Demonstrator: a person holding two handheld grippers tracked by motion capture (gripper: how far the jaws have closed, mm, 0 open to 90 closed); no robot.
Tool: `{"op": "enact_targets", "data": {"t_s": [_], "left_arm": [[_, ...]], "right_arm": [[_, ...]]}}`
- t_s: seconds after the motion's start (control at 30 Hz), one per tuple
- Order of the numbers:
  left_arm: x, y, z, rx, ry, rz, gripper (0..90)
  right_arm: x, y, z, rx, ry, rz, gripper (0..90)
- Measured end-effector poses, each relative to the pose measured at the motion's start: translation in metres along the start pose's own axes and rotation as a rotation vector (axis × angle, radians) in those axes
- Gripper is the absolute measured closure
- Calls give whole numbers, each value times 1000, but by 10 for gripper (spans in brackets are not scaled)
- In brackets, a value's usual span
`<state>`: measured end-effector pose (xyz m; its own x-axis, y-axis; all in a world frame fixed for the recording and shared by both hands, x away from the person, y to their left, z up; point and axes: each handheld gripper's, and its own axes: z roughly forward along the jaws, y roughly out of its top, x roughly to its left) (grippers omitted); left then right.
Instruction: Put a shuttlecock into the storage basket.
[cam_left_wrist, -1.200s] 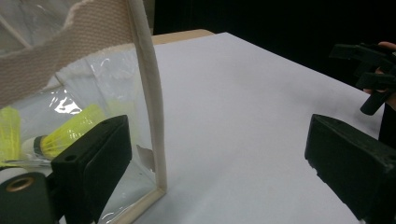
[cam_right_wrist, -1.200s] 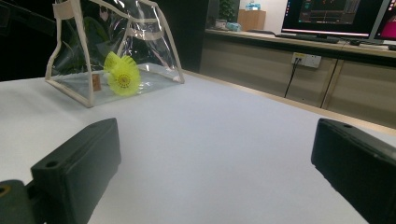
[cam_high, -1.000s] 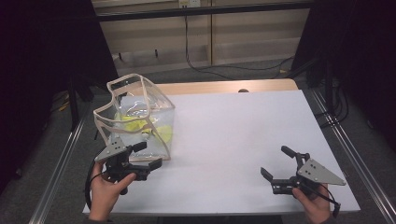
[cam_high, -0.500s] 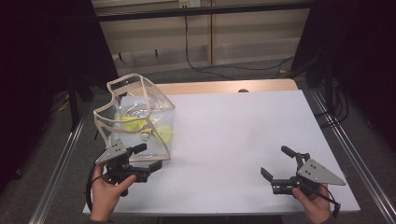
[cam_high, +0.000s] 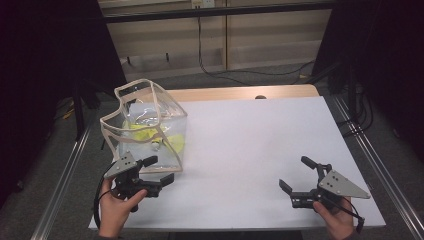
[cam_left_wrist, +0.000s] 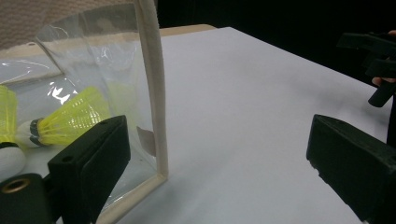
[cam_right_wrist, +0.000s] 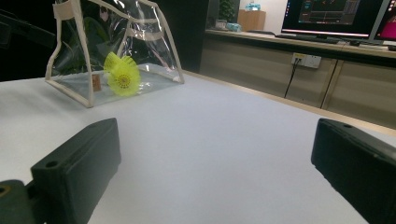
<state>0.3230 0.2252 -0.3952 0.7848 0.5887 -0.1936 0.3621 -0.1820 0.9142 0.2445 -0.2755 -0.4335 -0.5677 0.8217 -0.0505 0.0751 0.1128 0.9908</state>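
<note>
Bag: clear plastic bag (cam_high: 145, 131) with cream trim, standing upright at left centre of the high view, on the left part of the white table top (cam_high: 250, 150); mouth open toward the top
Bag in left gripper view: cream corner seam (cam_left_wrist: 156, 93) rising through the middle-left of the frame, base edge resting on the white surface
Bag in right gripper view: upper left of the frame (cam_right_wrist: 112, 51), well apart from the near jaws
Contents: yellow shuttlecocks (cam_high: 167, 142) lying on the bag's floor; one with a white cork tip and dark band at the left edge of the left gripper view (cam_left_wrist: 65, 119); a yellow skirt facing the camera in the right gripper view (cam_right_wrist: 122, 74)
Left gripper: (cam_high: 152, 172) lower left of the high view, held in a hand (cam_high: 116, 207), just beside the bag's near corner; released, jaws wide apart, nothing between them; one jaw close against the bag's clear wall, touching or not cannot be told
Right gripper: (cam_high: 300, 175) lower right of the high view, held in a hand (cam_high: 337, 215), well apart from the bag; released, jaws spread, bare table between them
Surroundings: wooden strip (cam_high: 240, 93) along the far edge of the table; monitors (cam_right_wrist: 336, 18) at upper right of the right gripper view
</note>
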Motion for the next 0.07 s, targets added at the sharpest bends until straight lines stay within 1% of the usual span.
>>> {"op": "enact_targets", "data": {"t_s": [0.03,0.07], "left_arm": [[0,0,0,-4,3,-2,62],[0,-1,0,-6,1,-1,62]], "right_arm": [[0,0,0,1,-2,-2,12],[0,-1,0,-2,-2,7,12]]}}
